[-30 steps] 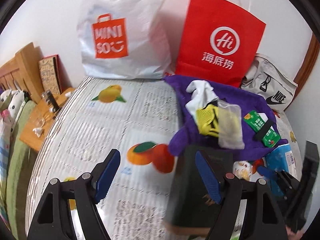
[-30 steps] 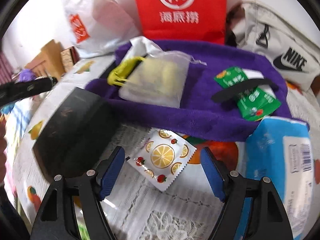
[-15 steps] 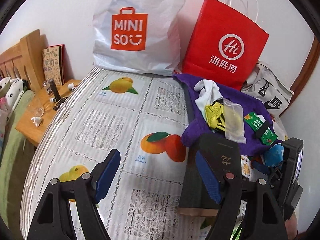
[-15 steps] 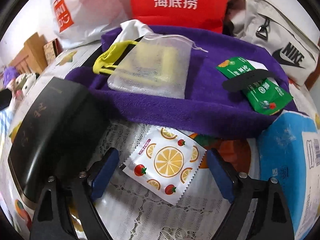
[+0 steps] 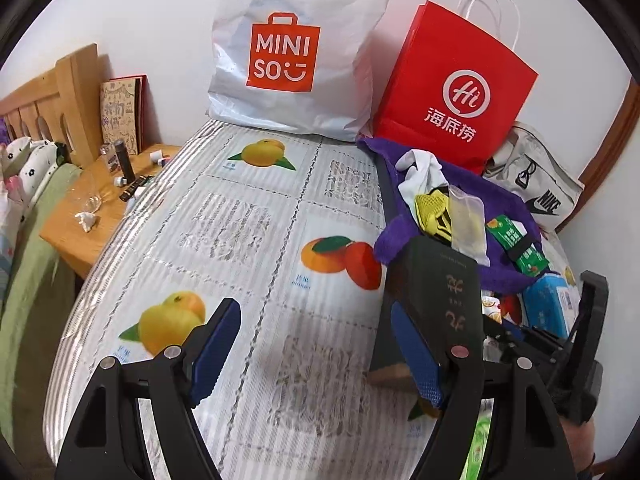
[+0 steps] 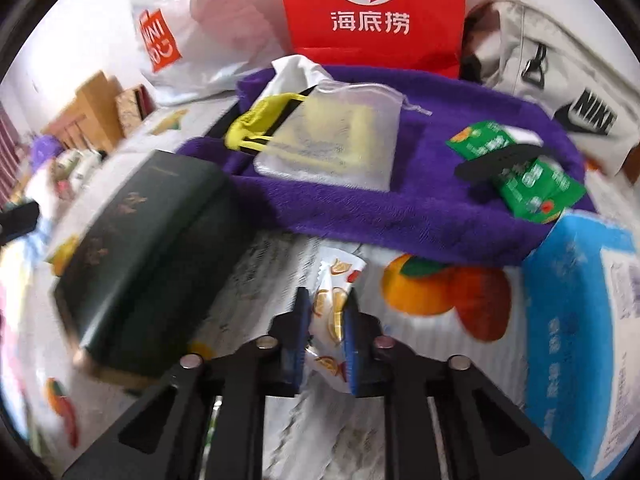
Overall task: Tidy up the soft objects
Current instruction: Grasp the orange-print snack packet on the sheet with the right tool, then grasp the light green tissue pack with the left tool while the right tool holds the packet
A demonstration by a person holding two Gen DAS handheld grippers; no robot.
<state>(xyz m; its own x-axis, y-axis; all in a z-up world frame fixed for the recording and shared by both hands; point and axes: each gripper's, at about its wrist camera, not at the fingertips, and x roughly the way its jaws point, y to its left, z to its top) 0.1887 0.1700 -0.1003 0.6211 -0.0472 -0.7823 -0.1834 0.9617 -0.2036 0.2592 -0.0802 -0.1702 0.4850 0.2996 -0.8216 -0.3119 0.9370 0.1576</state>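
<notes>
From my left wrist camera, my left gripper (image 5: 316,350) hangs over the fruit-print table cover (image 5: 248,216) with its blue pads wide apart and nothing between them. A dark green box (image 5: 438,280) stands just beside my right-hand pad. Behind it a purple towel (image 5: 500,216) lies heaped, carrying a white cloth (image 5: 424,172), a yellow mesh piece (image 5: 432,206), a translucent pouch (image 5: 466,220) and a green packet (image 5: 516,244). At the back, against the wall, stand a white Miniso bag (image 5: 296,52) and a red paper bag (image 5: 456,92) (what either one holds, I can't see), with a grey Nike bag (image 5: 536,184) to their right.

From my right wrist camera, my right gripper (image 6: 325,320) is closing, and its pads already press on the fruit-print sachet (image 6: 334,300), which stands crumpled upright between them, just above the cover. This view is blurred, so whether the sachet's lower edge touches the cover I can't say. The dark green box sits to its left, a blue package (image 6: 580,320) to its right, the purple towel with its load just beyond.
</notes>
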